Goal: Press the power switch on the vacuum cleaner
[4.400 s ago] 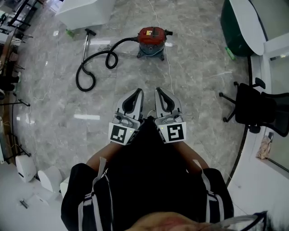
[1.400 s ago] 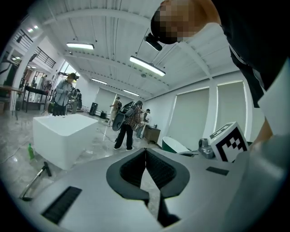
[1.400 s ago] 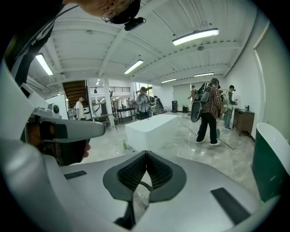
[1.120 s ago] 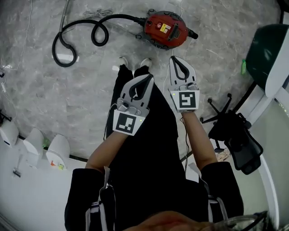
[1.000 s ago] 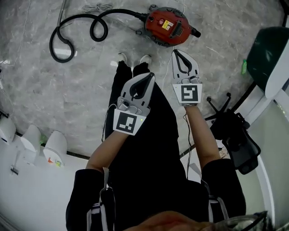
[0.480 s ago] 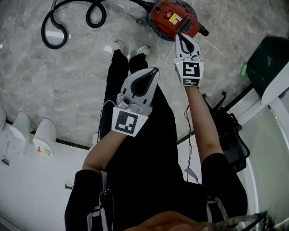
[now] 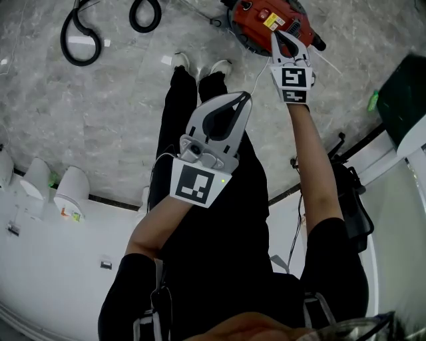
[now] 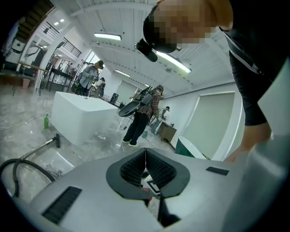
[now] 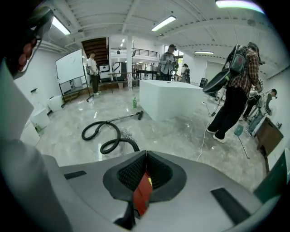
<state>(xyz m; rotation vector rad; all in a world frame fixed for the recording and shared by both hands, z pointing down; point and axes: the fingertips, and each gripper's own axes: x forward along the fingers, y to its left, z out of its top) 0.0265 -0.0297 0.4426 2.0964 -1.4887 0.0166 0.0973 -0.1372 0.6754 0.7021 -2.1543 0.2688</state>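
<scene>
Head view showed the right gripper [image 7: 273, 34] with its jaws pressed together on nothing, tips on or just above the top of the red vacuum cleaner [image 7: 256, 14]. This was probably because a shut tip makes one blunt point for pushing the power switch, which could not be made out beneath it. The right arm reached nearly straight ahead and down, while the left gripper [image 7: 245, 98], likewise closed and empty, hung on a bent arm well behind the right one, presumably to stay clear
</scene>
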